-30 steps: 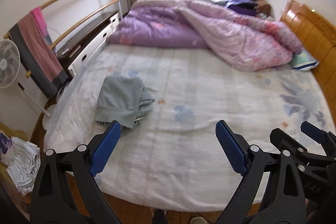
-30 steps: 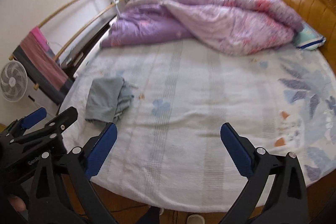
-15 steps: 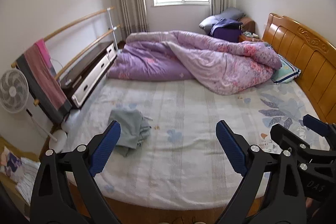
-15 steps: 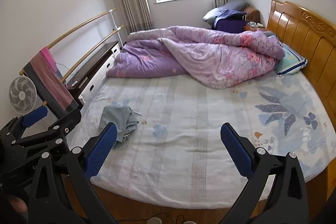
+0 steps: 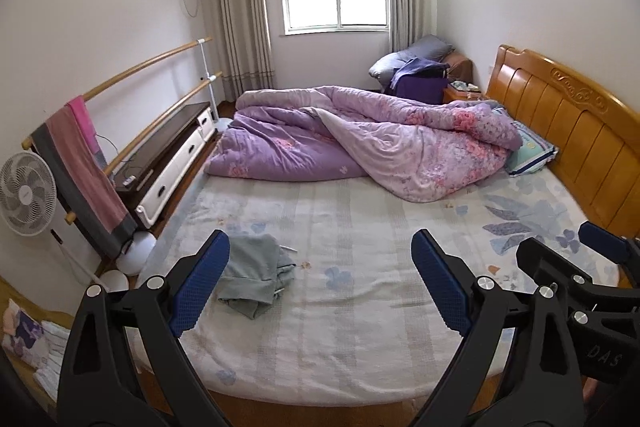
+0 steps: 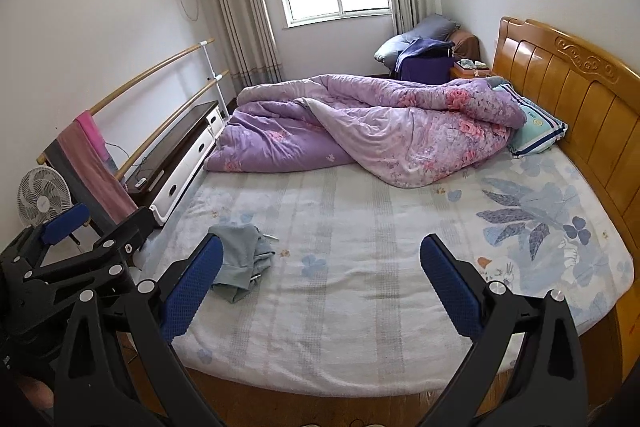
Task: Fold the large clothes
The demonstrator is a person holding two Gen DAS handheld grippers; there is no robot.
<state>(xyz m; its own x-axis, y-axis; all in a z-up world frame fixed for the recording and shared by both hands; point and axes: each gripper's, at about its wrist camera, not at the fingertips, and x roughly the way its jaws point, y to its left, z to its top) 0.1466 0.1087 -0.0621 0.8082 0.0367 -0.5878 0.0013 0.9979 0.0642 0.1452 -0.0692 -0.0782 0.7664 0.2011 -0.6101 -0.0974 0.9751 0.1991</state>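
A grey-green garment (image 5: 254,273) lies folded in a small pile near the left front corner of the bed (image 5: 360,339); it also shows in the right wrist view (image 6: 238,265). My left gripper (image 5: 320,279) is open and empty, held back from the bed's front edge. My right gripper (image 6: 320,283) is open and empty too, beside the left one and equally far back. Neither touches the garment. The right gripper shows at the right edge of the left wrist view, the left gripper at the left edge of the right wrist view.
A purple floral quilt (image 5: 360,143) is bunched along the far side of the bed. A wooden headboard (image 5: 568,131) stands on the right with a pillow (image 5: 530,151). A rail with towels (image 5: 76,167), a fan (image 5: 26,193) and a low cabinet (image 5: 168,155) line the left wall.
Both grippers have pulled back and tilted up from the bed. The garment now looks smaller and farther, and more of the room is in view. Both stay open.
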